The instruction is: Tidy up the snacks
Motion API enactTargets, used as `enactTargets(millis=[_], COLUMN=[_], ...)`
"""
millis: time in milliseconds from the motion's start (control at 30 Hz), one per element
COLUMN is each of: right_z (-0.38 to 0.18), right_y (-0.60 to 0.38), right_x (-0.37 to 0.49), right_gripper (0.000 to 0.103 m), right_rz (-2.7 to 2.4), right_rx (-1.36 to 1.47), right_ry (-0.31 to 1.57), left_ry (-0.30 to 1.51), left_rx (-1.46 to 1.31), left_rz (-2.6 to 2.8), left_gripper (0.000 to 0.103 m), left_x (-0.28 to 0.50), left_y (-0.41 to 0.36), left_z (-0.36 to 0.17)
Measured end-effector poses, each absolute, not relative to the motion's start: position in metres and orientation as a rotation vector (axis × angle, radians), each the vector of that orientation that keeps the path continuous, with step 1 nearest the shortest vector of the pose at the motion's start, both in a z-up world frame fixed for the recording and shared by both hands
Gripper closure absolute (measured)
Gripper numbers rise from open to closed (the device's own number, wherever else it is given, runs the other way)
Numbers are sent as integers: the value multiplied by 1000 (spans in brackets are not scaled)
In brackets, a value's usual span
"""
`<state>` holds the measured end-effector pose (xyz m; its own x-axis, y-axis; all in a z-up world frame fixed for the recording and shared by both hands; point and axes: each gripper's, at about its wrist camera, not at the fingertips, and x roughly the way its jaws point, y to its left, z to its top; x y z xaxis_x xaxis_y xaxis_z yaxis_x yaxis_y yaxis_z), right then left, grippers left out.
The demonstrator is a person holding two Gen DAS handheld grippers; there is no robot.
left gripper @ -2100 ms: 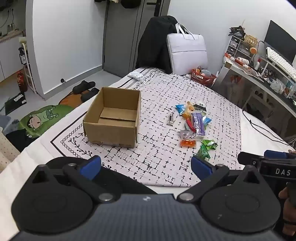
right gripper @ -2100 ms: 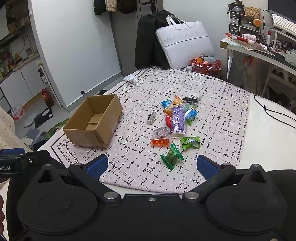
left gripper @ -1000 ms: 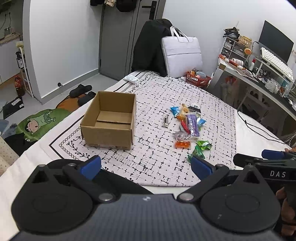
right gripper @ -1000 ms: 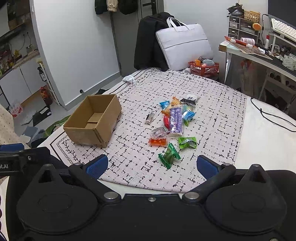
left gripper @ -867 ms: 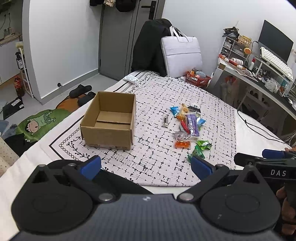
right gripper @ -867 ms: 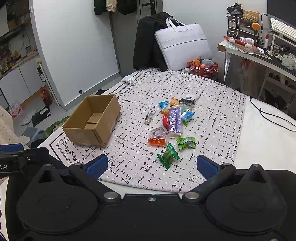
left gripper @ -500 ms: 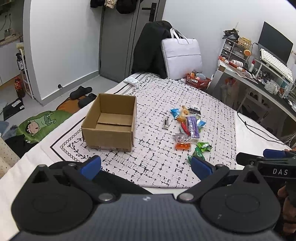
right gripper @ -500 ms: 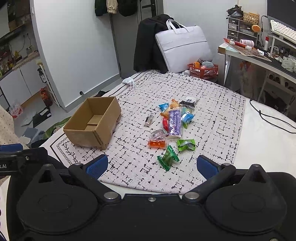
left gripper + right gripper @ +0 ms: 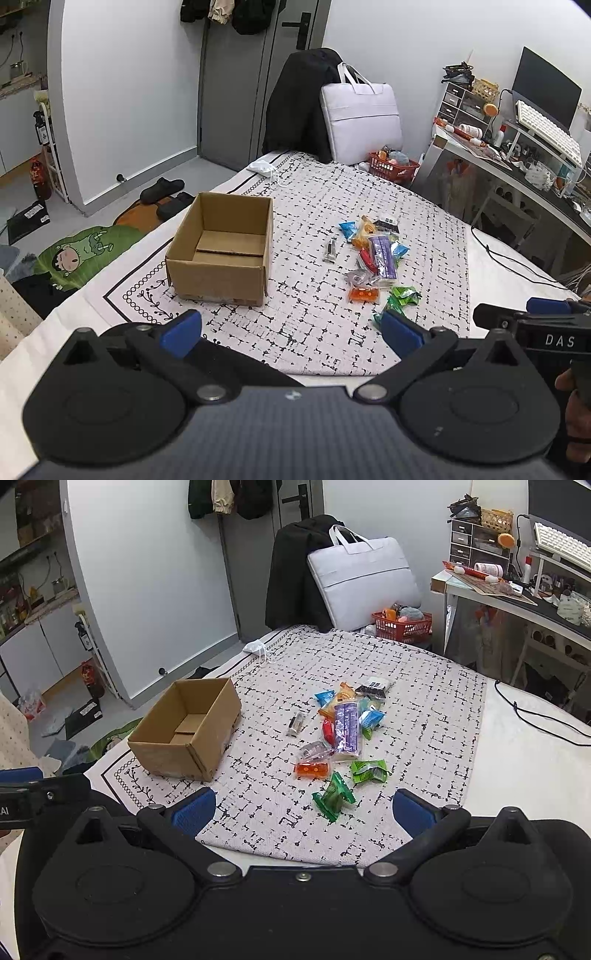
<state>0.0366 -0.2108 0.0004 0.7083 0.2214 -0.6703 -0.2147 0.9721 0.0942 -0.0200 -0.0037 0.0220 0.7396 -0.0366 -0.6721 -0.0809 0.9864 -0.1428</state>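
Note:
An open, empty cardboard box stands on the left of a black-and-white patterned cloth. To its right lies a loose pile of several wrapped snacks: a purple pack, an orange one, green ones, blue ones. My left gripper hovers open at the cloth's near edge, holding nothing. My right gripper is open too, just short of the green packets. Both stand well back from the snacks.
A grey bag and a dark jacket on a chair stand beyond the bed. A red basket sits at the far edge, a cluttered desk on the right. A black cable crosses the white sheet. Shoes and a mat lie on the floor at left.
Both grippers have drawn back and risen slightly, so box and snacks look a little farther off. Jaws stay open; nothing on the cloth has moved.

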Motion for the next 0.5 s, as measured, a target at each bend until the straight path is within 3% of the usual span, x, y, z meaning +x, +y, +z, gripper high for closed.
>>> enactTargets(millis=[500], right_z=[3], right_y=[-210], right_x=[30], right_gripper=[0], right_rz=[249], right_rx=[2], right_ry=[739], left_ry=[730], left_rx=[-159], left_rz=[6], left_gripper=[0], left_x=[-28], left_y=[-9], left_z=[25])
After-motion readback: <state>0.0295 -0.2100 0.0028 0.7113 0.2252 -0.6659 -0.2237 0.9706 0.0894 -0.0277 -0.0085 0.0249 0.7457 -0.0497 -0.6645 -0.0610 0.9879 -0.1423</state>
